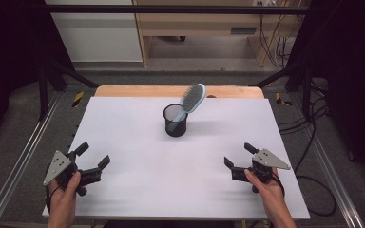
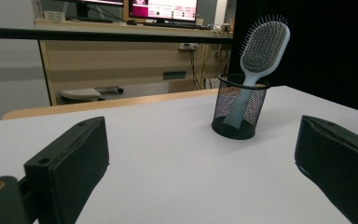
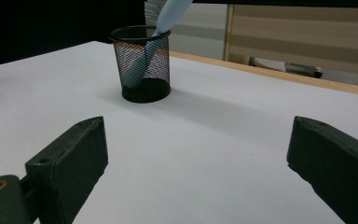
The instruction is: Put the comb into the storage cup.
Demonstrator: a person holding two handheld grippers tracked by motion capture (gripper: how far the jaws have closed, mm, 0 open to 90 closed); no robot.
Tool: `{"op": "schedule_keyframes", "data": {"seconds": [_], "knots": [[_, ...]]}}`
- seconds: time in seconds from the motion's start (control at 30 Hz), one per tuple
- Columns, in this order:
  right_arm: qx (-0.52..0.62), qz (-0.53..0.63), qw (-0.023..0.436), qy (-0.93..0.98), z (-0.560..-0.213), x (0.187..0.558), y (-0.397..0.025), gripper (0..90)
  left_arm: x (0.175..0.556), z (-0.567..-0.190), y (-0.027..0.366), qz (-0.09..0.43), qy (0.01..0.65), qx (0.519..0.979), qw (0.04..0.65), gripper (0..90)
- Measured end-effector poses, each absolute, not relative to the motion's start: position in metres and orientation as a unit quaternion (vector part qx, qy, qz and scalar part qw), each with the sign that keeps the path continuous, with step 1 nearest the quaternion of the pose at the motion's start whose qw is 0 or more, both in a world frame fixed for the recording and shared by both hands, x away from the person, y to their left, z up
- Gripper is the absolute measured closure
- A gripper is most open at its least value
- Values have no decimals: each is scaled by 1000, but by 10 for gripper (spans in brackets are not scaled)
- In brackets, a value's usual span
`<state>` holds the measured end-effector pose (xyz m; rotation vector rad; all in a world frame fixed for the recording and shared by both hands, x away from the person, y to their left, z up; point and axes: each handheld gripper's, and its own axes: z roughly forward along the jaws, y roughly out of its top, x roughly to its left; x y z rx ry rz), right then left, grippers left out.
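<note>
- The hairbrush [image 1: 193, 98] stands handle-down in the black mesh pen cup [image 1: 175, 120], its bristled head leaning out over the rim toward the far right; as I judge it, the brush is either already stowed or not yet taken out, and no hand work on it is under way.
- The left gripper [image 1: 93, 157] sits near the table's front edge, well apart from the cup and to its near left, jaws spread wide and holding nothing.
- The right gripper [image 1: 238, 155] sits to the cup's near right, equally far off, jaws likewise spread and empty.
- In the left gripper view the cup [image 2: 239, 106] is a round cylinder of fine wire mesh with a solid base ring; the pale blue handle shows through the weave.
- The brush [image 2: 263, 45] has an oval paddle head with a grey cushion and thin pin bristles, in smooth light-blue plastic.
- In the right gripper view the cup [image 3: 142, 63] casts a soft shadow on the table [image 3: 223, 140], a matte white sheet over a wooden top.
</note>
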<state>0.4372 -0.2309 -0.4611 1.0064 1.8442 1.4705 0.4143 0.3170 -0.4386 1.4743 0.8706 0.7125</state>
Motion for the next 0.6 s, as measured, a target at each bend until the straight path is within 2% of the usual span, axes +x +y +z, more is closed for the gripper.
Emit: {"op": "schedule_keyframes", "data": {"seconds": [0.6], "knots": [[354, 527, 269, 724, -468, 445, -211, 48, 414, -439, 307, 291, 364, 638, 612, 31]]}}
